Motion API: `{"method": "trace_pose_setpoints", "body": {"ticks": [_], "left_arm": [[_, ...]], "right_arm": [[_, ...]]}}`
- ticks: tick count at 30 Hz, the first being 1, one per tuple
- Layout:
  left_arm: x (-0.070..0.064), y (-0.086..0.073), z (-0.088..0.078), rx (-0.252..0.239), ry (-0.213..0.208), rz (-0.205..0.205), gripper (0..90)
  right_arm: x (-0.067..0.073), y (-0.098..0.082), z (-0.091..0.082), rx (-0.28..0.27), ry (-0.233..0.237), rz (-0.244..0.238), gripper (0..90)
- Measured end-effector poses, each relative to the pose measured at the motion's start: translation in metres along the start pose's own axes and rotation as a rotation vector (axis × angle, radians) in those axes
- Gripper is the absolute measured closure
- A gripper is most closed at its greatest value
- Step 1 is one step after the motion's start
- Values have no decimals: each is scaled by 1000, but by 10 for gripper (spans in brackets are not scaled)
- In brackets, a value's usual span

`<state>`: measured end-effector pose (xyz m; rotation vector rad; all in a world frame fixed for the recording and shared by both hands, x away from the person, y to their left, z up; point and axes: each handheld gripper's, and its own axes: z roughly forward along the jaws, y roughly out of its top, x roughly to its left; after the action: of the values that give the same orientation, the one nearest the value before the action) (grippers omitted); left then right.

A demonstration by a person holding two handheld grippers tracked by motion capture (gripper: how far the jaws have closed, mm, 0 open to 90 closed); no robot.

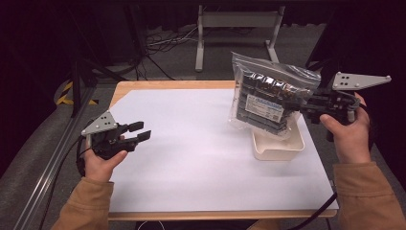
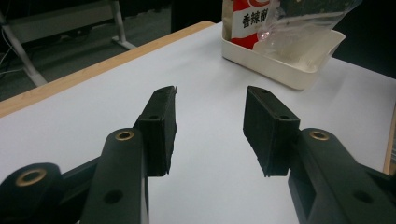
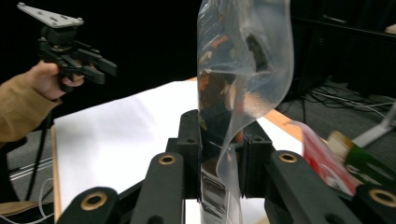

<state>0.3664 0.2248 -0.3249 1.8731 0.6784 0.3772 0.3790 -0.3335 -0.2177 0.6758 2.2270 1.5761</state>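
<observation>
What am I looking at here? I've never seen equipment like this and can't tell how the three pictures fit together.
A person holds a tool with two black jaws in each hand. One picture looks down from above the table; the other two come from cameras riding on each tool, looking along its jaws. The right hand-held gripper pinches a clear plastic bag of dark packets and holds it up above a white tray. The left hand-held gripper is open, with nothing between its jaws, above the white sheet covering the table.
</observation>
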Motion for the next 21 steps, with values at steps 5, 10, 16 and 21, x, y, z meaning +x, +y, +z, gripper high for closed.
{"method": "trace_pose_setpoints", "body": {"ticks": [5,10,16,21], "left_arm": [[0,-1,0,1,-1,-6,543],[1,-1,1,2,-6,-11,543],[1,-2,0,0,-3,-8,544],[2,-2,1,4,-6,-12,544]], "right_arm": [[-7,-5,-8,6,-39,10,736],[-12,-9,-13,7,-67,18,736],[-17,-17,-18,5,-103,37,736],[-21,-25,-21,8,-143,61,736]]}}
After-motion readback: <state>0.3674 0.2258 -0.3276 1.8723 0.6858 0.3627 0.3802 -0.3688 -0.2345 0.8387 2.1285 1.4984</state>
